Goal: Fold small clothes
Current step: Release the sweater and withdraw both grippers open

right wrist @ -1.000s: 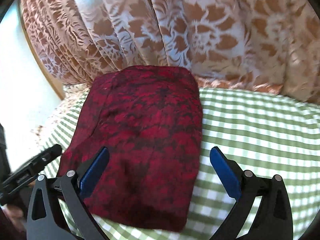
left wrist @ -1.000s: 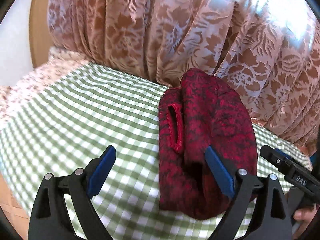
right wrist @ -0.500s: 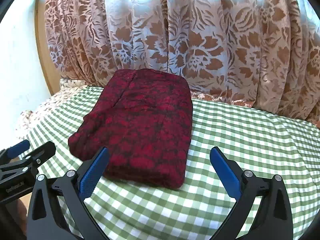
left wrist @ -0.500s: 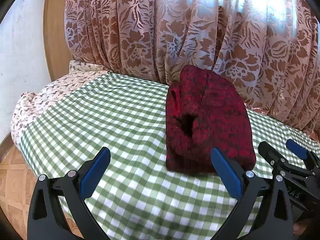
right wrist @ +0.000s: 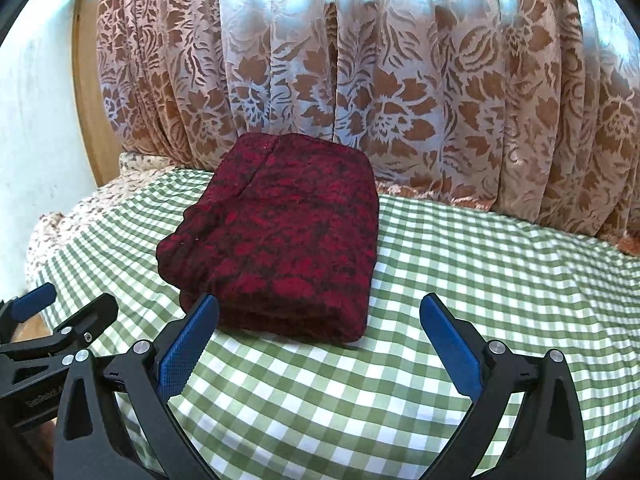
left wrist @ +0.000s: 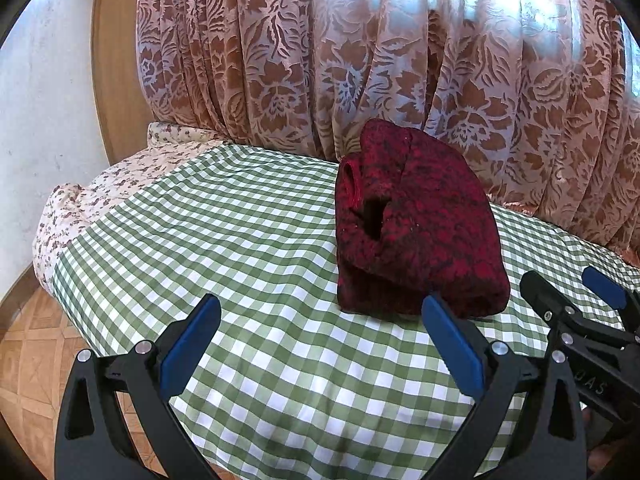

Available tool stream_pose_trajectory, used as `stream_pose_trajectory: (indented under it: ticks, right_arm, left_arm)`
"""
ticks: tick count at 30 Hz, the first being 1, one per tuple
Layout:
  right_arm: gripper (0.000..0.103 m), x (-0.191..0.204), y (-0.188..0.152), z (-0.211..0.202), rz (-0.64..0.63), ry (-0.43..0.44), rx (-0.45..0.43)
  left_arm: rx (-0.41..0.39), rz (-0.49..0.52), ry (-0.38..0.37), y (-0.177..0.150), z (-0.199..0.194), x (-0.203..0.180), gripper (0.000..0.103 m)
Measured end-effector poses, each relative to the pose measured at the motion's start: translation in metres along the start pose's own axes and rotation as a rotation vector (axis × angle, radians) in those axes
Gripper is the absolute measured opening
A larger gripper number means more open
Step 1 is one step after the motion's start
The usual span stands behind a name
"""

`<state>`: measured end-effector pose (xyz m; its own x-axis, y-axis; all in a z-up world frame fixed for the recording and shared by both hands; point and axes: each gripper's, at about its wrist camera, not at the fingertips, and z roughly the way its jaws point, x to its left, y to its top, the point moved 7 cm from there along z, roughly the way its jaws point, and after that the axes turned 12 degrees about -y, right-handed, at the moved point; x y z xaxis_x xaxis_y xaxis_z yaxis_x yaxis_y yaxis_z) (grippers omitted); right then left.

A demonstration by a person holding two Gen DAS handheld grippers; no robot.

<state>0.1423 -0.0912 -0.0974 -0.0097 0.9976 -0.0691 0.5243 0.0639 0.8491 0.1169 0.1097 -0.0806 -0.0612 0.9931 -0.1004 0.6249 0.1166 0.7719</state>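
Observation:
A dark red patterned garment (left wrist: 416, 224) lies folded in a thick block on the green checked cloth (left wrist: 240, 232), close to the curtain. It also shows in the right wrist view (right wrist: 280, 240). My left gripper (left wrist: 320, 340) is open and empty, held back from the garment's near edge. My right gripper (right wrist: 320, 336) is open and empty, also short of the garment. The right gripper shows at the right edge of the left wrist view (left wrist: 576, 312). The left gripper shows at the left edge of the right wrist view (right wrist: 52, 320).
A brown floral curtain (right wrist: 360, 80) hangs right behind the garment. A floral sheet (left wrist: 100, 192) covers the far left end under the checked cloth. A wooden door frame (left wrist: 108, 60) and white wall stand at left. Parquet floor (left wrist: 24, 352) lies below left.
Both grippers have pulled back and away from the folded garment, which now lies farther off. Both stayed open. The garment has not moved.

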Motion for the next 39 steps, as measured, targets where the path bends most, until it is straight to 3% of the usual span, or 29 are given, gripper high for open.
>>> stream_pose_trajectory:
  ticks: [13, 39]
  right_arm:
    - [0.100, -0.009, -0.003, -0.008, 0.029, -0.037, -0.009]
    - [0.100, -0.002, 0.000, -0.013, 0.021, -0.029, -0.018]
  left_arm:
    - [-0.024, 0.006, 0.017, 0.002, -0.009, 0.000, 0.100]
    - [-0.045, 0.008, 0.032, 0.008, -0.020, 0.004, 0.100]
